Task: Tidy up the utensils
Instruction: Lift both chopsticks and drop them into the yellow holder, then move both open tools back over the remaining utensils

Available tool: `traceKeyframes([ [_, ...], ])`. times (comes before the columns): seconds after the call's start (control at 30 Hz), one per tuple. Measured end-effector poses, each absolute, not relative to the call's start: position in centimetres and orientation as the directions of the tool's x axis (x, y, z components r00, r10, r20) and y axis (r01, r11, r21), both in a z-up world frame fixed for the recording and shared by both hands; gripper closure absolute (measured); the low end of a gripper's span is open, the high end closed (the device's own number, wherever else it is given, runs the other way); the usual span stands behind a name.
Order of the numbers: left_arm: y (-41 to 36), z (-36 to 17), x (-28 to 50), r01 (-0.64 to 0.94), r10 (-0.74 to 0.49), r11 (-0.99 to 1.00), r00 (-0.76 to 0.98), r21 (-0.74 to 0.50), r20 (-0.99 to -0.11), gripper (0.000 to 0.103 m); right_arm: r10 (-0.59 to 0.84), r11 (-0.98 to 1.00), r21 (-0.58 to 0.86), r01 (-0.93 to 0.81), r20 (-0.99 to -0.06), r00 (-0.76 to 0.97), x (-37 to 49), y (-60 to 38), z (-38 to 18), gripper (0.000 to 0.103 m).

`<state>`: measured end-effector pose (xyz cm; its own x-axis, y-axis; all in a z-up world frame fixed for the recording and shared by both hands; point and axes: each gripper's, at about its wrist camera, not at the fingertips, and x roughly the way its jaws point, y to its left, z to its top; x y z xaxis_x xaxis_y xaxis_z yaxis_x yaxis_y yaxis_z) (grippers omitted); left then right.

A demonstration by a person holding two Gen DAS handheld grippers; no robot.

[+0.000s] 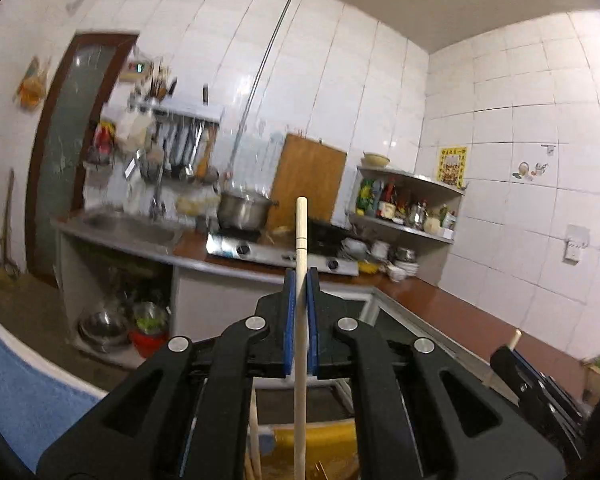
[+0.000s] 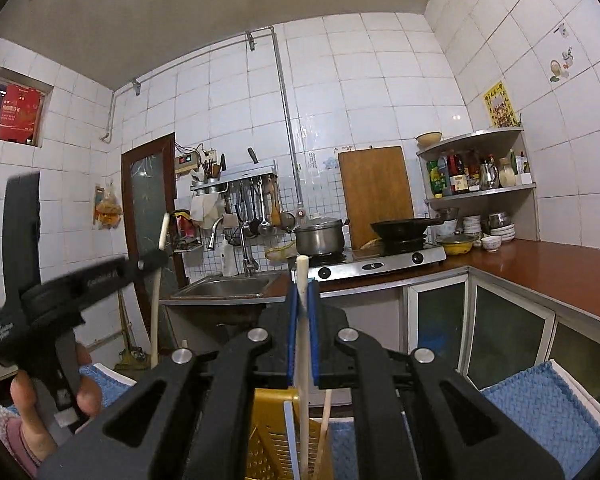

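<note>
Chopsticks [image 1: 301,240] [image 2: 302,276] are clamped upright, one in each gripper, left gripper [image 1: 301,276] and right gripper [image 2: 303,292], held above the yellow holder [image 2: 272,432], seemingly for lowering into it.

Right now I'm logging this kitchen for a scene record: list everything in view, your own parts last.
chopstick: one, pale wood, upright in left gripper
second chopstick: one, pale, in right gripper
basket: one, yellow, below the grippers
towel: blue, under basket
pot: one, steel, on stove
wok: one, black, on stove
stove: one, steel, on counter
cutting board: one, brown, against wall
sink: one, steel, left of stove
corner shelf: bottles, bowls
left gripper: black, blue pads, shut
right gripper: same, shut
</note>
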<state>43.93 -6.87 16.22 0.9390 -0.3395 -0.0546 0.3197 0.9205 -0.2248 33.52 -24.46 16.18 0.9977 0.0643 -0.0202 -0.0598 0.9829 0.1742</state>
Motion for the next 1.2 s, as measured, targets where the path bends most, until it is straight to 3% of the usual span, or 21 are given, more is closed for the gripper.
traceKeyframes([
  [0.13,-8.2,14.4,45.4,0.304,-0.325,0.933,0.942,-0.195,-0.085,0.099,0.067,0.98,0.192,-0.056,-0.05,0.997,34.1,-25.0,15.3,0.097],
  [0.27,-8.7,12.1,46.4,0.294,-0.321,0.941,0.932,-0.166,-0.171,0.099,0.075,0.98,0.191,-0.057,-0.087,0.993,34.4,-25.3,14.5,0.097],
  [0.6,-7.9,8.9,44.9,0.308,-0.32,0.946,0.854,-0.099,-0.409,0.097,0.115,0.98,0.192,-0.057,-0.304,0.946,37.4,-24.4,11.5,0.097],
  [0.7,-7.5,7.7,44.2,0.291,-0.29,0.954,0.842,-0.07,-0.455,0.097,0.115,0.979,0.199,-0.051,-0.329,0.937,37.3,-24.4,10.6,0.097],
  [0.87,-5.6,7.0,42.7,0.273,-0.292,0.955,0.793,-0.116,-0.534,0.095,0.132,0.97,0.238,-0.043,-0.369,0.92,35.8,-24.9,10.6,0.09],
  [0.9,-5.2,7.1,42.1,0.272,-0.295,0.954,0.789,-0.125,-0.538,0.094,0.134,0.969,0.242,-0.044,-0.369,0.92,35.1,-24.9,10.9,0.084],
  [0.93,-4.8,7.4,41.4,0.267,-0.294,0.955,0.789,-0.13,-0.54,0.087,0.135,0.968,0.248,-0.044,-0.364,0.922,34.4,-24.9,11.2,0.067],
  [0.97,-4.5,7.6,40.8,0.265,-0.295,0.955,0.79,-0.133,-0.538,0.077,0.135,0.967,0.25,-0.044,-0.356,0.925,33.7,-24.9,11.6,0.057],
  [1.07,-3.3,9.0,38.1,0.259,-0.292,0.956,0.798,-0.137,-0.528,0.055,0.141,0.968,0.246,-0.054,-0.352,0.925,31.2,-24.6,12.9,0.057],
  [1.2,-1.8,10.6,34.2,0.264,-0.297,0.954,0.79,-0.139,-0.537,0.042,0.154,0.966,0.251,-0.064,-0.359,0.921,27.7,-24.1,13.7,0.056],
])
